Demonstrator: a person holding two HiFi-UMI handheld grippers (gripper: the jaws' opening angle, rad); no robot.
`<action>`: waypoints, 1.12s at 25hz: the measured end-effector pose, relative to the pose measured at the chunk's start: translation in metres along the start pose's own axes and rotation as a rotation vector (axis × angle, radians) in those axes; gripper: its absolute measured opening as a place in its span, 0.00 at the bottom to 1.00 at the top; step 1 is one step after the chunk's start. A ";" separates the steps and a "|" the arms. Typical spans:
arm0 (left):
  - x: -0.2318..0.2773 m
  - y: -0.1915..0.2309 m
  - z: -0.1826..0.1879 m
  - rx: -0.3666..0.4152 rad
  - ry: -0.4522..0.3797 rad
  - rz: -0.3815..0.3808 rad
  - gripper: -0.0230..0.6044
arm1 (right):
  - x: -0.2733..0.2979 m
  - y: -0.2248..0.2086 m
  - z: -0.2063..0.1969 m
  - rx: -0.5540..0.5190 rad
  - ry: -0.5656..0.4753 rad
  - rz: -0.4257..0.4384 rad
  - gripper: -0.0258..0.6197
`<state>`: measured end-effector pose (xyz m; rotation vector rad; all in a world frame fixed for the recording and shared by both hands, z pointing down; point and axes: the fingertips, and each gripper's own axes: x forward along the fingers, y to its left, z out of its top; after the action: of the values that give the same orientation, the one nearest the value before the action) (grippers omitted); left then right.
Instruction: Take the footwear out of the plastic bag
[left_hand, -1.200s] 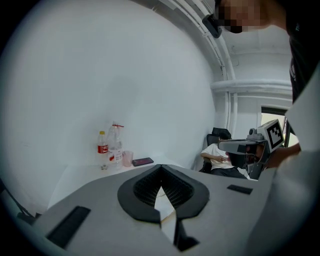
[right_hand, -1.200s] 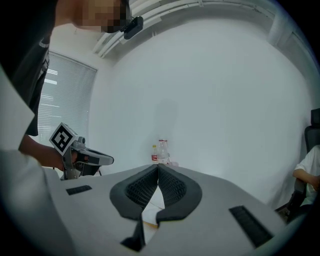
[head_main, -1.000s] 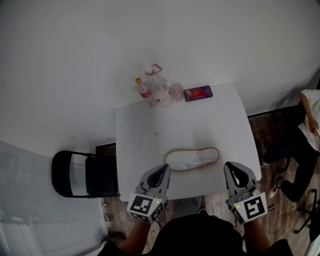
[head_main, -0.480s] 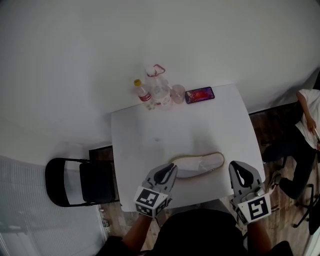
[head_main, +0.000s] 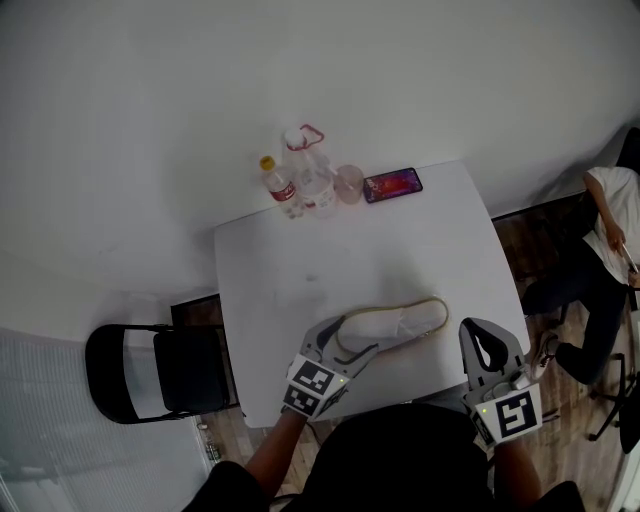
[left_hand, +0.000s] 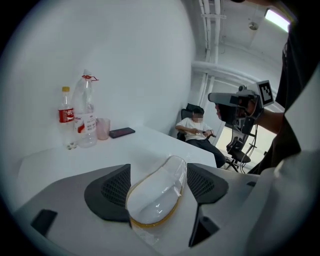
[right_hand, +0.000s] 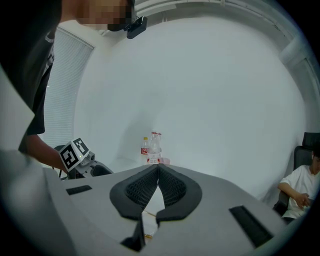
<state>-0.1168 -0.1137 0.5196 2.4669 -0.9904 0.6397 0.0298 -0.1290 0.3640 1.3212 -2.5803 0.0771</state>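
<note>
Bagged footwear at the start of removal. A white slipper (head_main: 395, 322) with a tan sole rim, enclosed in a clear plastic bag (left_hand: 150, 200), lies lengthwise near the 6 o'clock edge of the white table (head_main: 290, 270). The left gripper (head_main: 347, 340) has its jaws spread, having just been opening. The slipper's 9 o'clock end sits between them, and the pads flank it without visibly pressing. The right gripper (head_main: 484, 335), jaws pressed together on nothing, hovers off the table's 4 o'clock corner. Along the 12 o'clock edge stand a red-labelled bottle (head_main: 270, 185), a larger clear bottle (head_main: 312, 178), a pink cup (head_main: 350, 183) and a phone (head_main: 392, 184).
</note>
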 end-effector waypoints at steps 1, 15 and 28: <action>0.002 -0.001 -0.003 0.013 0.017 -0.005 0.59 | 0.000 0.000 -0.002 -0.005 0.003 0.000 0.07; 0.057 -0.002 -0.057 0.365 0.343 -0.102 0.75 | 0.014 -0.015 -0.007 -0.008 0.079 0.005 0.07; 0.082 0.005 -0.087 0.397 0.479 -0.164 0.77 | 0.026 -0.016 -0.015 -0.001 0.072 0.031 0.07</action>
<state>-0.0905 -0.1157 0.6358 2.4888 -0.5050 1.3969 0.0308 -0.1565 0.3838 1.2542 -2.5406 0.1260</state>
